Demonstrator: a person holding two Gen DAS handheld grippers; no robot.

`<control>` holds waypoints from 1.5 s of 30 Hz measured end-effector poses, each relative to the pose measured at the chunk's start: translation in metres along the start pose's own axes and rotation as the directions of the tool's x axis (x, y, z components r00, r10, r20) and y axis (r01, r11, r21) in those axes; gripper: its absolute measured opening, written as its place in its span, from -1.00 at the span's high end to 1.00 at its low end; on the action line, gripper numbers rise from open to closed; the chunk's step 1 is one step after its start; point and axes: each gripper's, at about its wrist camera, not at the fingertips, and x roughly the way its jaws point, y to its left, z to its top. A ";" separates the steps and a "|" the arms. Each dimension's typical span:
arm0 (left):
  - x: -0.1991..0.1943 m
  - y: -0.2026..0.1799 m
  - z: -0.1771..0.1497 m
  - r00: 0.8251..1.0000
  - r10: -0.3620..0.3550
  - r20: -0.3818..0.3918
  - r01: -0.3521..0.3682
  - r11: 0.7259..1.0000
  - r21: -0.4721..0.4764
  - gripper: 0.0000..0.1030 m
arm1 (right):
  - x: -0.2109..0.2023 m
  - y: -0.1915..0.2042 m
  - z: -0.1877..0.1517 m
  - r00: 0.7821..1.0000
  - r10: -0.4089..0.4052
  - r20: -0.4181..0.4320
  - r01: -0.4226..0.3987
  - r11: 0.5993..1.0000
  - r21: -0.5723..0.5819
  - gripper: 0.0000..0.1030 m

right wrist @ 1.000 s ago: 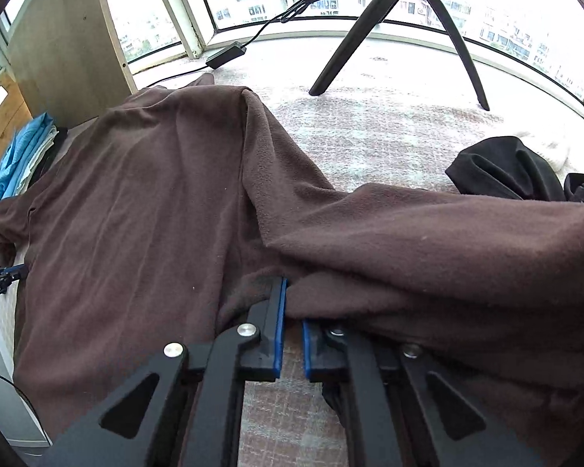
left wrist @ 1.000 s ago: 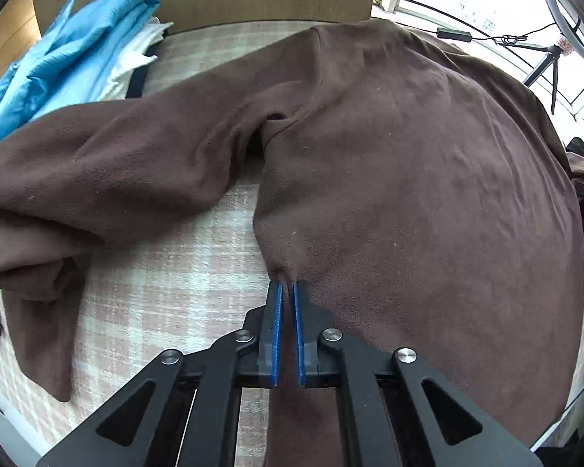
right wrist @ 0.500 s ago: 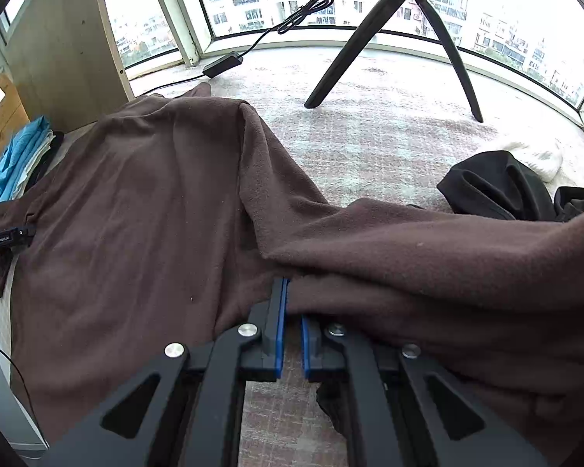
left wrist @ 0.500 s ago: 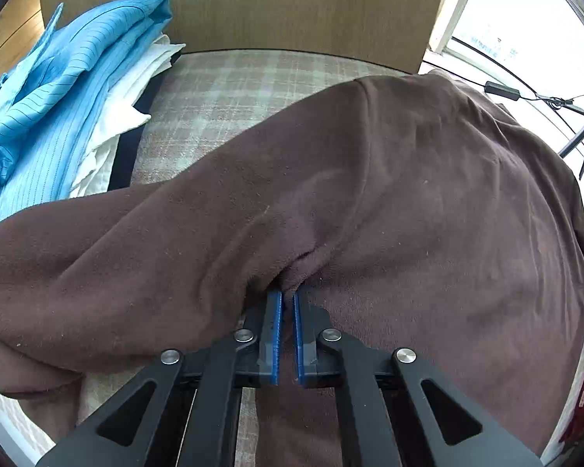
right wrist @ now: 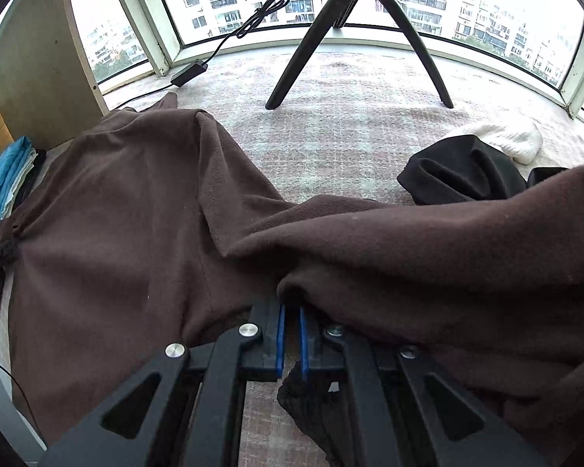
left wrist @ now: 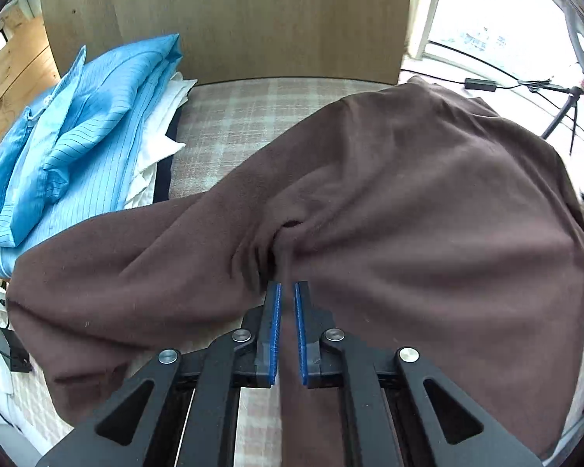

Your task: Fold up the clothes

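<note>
My left tool is clamped on a pinch of the brown fleece top, and my right tool is pinched on its near edge. The top lies spread across the plaid-covered bed, its sides lifted. I judge a fold is under way; next both edges must travel together, kept level.

bare checked surface lies open between the folded blue stack and the brown fleece; tripod legs block the window side.
</note>
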 end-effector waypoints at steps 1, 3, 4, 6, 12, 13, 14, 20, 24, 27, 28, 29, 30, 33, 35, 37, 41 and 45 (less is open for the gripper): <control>-0.014 -0.011 -0.013 1.000 -0.029 0.003 0.029 0.999 0.022 0.81 | 0.000 0.000 -0.001 1.000 0.004 -0.003 -0.004 1.000 -0.003 0.90; -0.043 -0.033 -0.044 0.998 -0.064 0.012 0.063 0.996 0.055 0.71 | 0.000 -0.001 -0.002 1.000 0.013 -0.008 -0.013 1.000 -0.009 0.90; -0.057 -0.044 -0.060 0.997 -0.080 0.017 0.079 0.994 0.071 0.62 | 0.000 -0.001 -0.002 1.000 0.017 -0.011 -0.017 1.000 -0.013 0.90; -0.085 -0.058 -0.093 0.996 -0.094 0.013 0.093 0.994 0.052 0.62 | 0.002 -0.003 -0.001 0.999 0.032 -0.021 -0.032 0.999 -0.019 0.90; -0.179 -0.077 -0.184 0.998 -0.049 0.028 0.051 0.998 -0.045 0.47 | 0.001 -0.016 0.009 0.988 0.139 -0.061 -0.141 0.990 -0.026 0.90; -0.179 -0.086 -0.194 0.998 -0.058 0.016 0.059 0.997 -0.053 0.38 | 0.000 -0.015 0.010 0.988 0.144 -0.061 -0.147 0.988 -0.039 0.90; -0.170 -0.098 -0.201 0.998 -0.061 0.004 0.061 0.997 -0.038 0.38 | 0.000 -0.012 0.011 0.988 0.141 -0.065 -0.145 0.988 -0.061 0.90; -0.097 -0.166 -0.232 0.988 -0.106 -0.109 0.109 0.994 0.024 0.41 | 0.007 -0.003 0.006 0.989 0.120 -0.092 -0.131 0.983 -0.129 0.89; -0.077 -0.204 -0.242 0.978 -0.152 -0.141 0.164 0.984 0.071 0.43 | 0.008 -0.007 0.003 0.985 0.134 -0.105 -0.148 0.980 -0.130 0.89; -0.070 -0.225 -0.247 0.980 -0.127 -0.154 0.147 0.980 0.132 0.42 | 0.008 -0.007 0.000 0.985 0.135 -0.109 -0.149 0.979 -0.138 0.89; -0.066 -0.226 -0.247 0.979 -0.117 -0.165 0.140 0.982 0.130 0.42 | 0.008 -0.007 0.000 0.985 0.134 -0.109 -0.149 0.979 -0.140 0.89; -0.061 -0.226 -0.248 0.978 -0.115 -0.177 0.137 0.983 0.122 0.49 | 0.009 -0.006 -0.001 0.985 0.132 -0.108 -0.146 0.979 -0.143 0.89; -0.058 -0.225 -0.249 0.975 -0.123 -0.184 0.145 0.983 0.112 0.92 | 0.009 -0.006 -0.002 0.986 0.129 -0.106 -0.144 0.979 -0.145 0.89; -0.055 -0.220 -0.253 0.974 -0.138 -0.180 0.157 0.983 0.098 1.00 | 0.009 -0.006 -0.002 0.987 0.126 -0.097 -0.139 0.978 -0.152 0.89; -0.060 -0.215 -0.254 0.977 -0.132 -0.165 0.148 0.985 0.088 1.00 | 0.009 -0.007 -0.001 0.987 0.129 -0.092 -0.142 0.978 -0.151 0.89; -0.069 -0.206 -0.252 0.981 -0.132 -0.141 0.141 0.988 0.057 1.00 | 0.009 -0.007 0.000 0.988 0.127 -0.090 -0.140 0.978 -0.155 0.89; -0.090 -0.180 -0.248 0.984 -0.150 -0.093 0.149 0.989 -0.023 1.00 | 0.010 -0.006 0.001 0.988 0.123 -0.093 -0.136 0.978 -0.158 0.89; -0.078 -0.186 -0.249 0.981 -0.117 -0.154 0.122 0.992 0.022 0.71 | 0.011 -0.003 -0.001 0.988 0.114 -0.101 -0.130 0.978 -0.164 0.89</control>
